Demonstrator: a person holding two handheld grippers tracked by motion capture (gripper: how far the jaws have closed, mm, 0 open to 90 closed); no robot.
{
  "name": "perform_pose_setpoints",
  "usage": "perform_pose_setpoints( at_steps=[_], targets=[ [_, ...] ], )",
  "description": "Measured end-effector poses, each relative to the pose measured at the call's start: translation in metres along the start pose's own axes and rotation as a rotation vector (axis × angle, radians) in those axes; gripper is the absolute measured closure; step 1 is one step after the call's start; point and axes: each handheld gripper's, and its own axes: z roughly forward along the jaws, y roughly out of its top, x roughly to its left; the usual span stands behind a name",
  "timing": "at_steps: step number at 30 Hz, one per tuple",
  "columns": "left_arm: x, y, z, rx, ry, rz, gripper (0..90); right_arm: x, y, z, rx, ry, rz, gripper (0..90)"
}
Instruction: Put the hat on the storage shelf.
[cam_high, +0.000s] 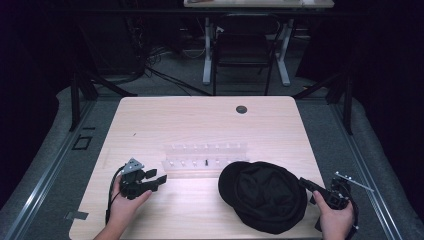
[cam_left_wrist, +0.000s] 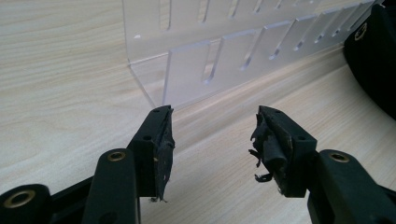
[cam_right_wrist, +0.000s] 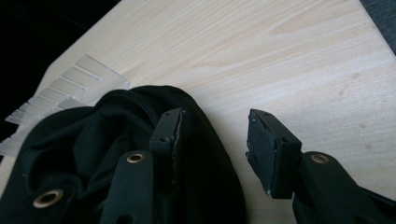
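A black cap (cam_high: 265, 196) lies crumpled on the wooden table (cam_high: 200, 125) at the front right. Just behind it stands a clear acrylic slotted rack (cam_high: 205, 159). My left gripper (cam_high: 156, 177) rests on the table left of the rack and points at its near end, jaws open with nothing between them. In the left gripper view the left gripper (cam_left_wrist: 212, 126) faces the rack (cam_left_wrist: 224, 51), with the cap (cam_left_wrist: 373, 56) at the right edge. My right gripper (cam_high: 305, 183) sits at the cap's right rim. The right gripper (cam_right_wrist: 215, 126) is open, its left jaw over the cap (cam_right_wrist: 116, 149).
A small dark piece (cam_high: 206, 162) stands in the rack's front row. There is a round grommet hole (cam_high: 241, 109) near the table's far edge. A dark chair (cam_high: 245, 45) and desk legs stand beyond the table. Bare wood (cam_right_wrist: 289, 56) stretches past the cap.
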Motion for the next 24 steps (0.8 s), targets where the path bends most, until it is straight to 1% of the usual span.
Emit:
perform_pose_setpoints(
  at_steps=[1, 2, 3, 4, 5, 6, 8, 9, 10, 13, 14, 15, 16, 17, 18, 19, 20, 21, 22, 23, 24],
  targets=[
    [0.000, 0.000, 0.000, 0.000, 0.000, 0.000, 47.1, 0.000, 0.000, 0.000, 0.000, 0.000, 0.000, 55.6],
    [-0.001, 0.000, 0.001, -0.007, 0.000, 0.000, 47.1, 0.000, 0.000, -0.002, 0.013, -0.016, -0.018, 55.5],
    [-0.002, 0.001, 0.002, 0.005, -0.004, 0.010, 47.1, 0.003, -0.001, -0.003, 0.007, -0.027, -0.027, 55.5],
    [-0.002, 0.001, 0.003, -0.002, 0.002, 0.013, 47.1, 0.003, -0.001, -0.003, 0.007, -0.027, -0.027, 55.5],
    [-0.004, 0.002, 0.003, 0.000, 0.005, 0.020, 47.1, 0.003, -0.001, -0.005, 0.019, -0.037, -0.046, 55.5],
    [-0.004, 0.002, 0.003, -0.001, -0.003, 0.024, 47.1, 0.006, -0.002, -0.007, 0.019, -0.060, -0.067, 55.5],
    [-0.005, 0.003, 0.004, -0.010, -0.004, 0.019, 47.1, 0.007, -0.003, -0.007, 0.011, -0.061, -0.066, 55.5],
    [-0.005, 0.003, 0.004, -0.012, -0.006, 0.020, 47.2, 0.008, -0.003, -0.007, 0.024, -0.064, -0.077, 55.5],
    [-0.006, 0.004, 0.004, -0.006, -0.007, 0.025, 47.2, 0.011, -0.004, -0.009, 0.023, -0.088, -0.089, 55.5],
    [-0.007, 0.004, 0.005, -0.015, -0.013, 0.021, 47.2, 0.014, -0.005, -0.011, 0.017, -0.094, -0.090, 55.1],
    [-0.007, 0.005, 0.005, -0.015, -0.013, 0.022, 47.2, 0.014, -0.004, -0.013, 0.032, -0.092, -0.102, 54.9],
    [-0.007, 0.005, 0.005, -0.010, -0.013, 0.024, 47.3, 0.015, -0.004, -0.015, 0.036, -0.101, -0.105, 54.8],
    [-0.007, 0.005, 0.005, -0.008, -0.015, 0.024, 47.3, 0.016, -0.005, -0.015, 0.029, -0.094, -0.100, 54.5],
    [-0.007, 0.005, 0.006, -0.008, -0.020, 0.025, 47.2, 0.016, -0.005, -0.017, 0.039, -0.101, -0.102, 54.4],
    [-0.008, 0.005, 0.008, -0.003, -0.020, 0.028, 47.2, 0.019, -0.005, -0.019, 0.063, -0.096, -0.103, 54.1],
    [-0.008, 0.005, 0.008, -0.003, -0.020, 0.028, 47.3, 0.019, -0.005, -0.019, 0.063, -0.096, -0.103, 54.1],
    [-0.009, 0.005, 0.009, -0.003, -0.025, 0.030, 47.2, 0.022, -0.006, -0.020, 0.078, -0.095, -0.108, 54.0],
    [-0.009, 0.005, 0.009, -0.003, -0.025, 0.030, 47.2, 0.024, -0.007, -0.018, 0.069, -0.085, -0.094, 54.1],
    [-0.009, 0.006, 0.008, 0.010, -0.022, 0.038, 47.2, 0.025, -0.007, -0.018, 0.084, -0.087, -0.100, 54.3],
    [-0.009, 0.006, 0.008, 0.010, -0.022, 0.038, 47.2, 0.025, -0.007, -0.018, 0.084, -0.087, -0.100, 54.3],
    [-0.009, 0.006, 0.008, 0.009, -0.022, 0.039, 47.3, 0.027, -0.007, -0.018, 0.110, -0.103, -0.113, 54.9]
  ],
)
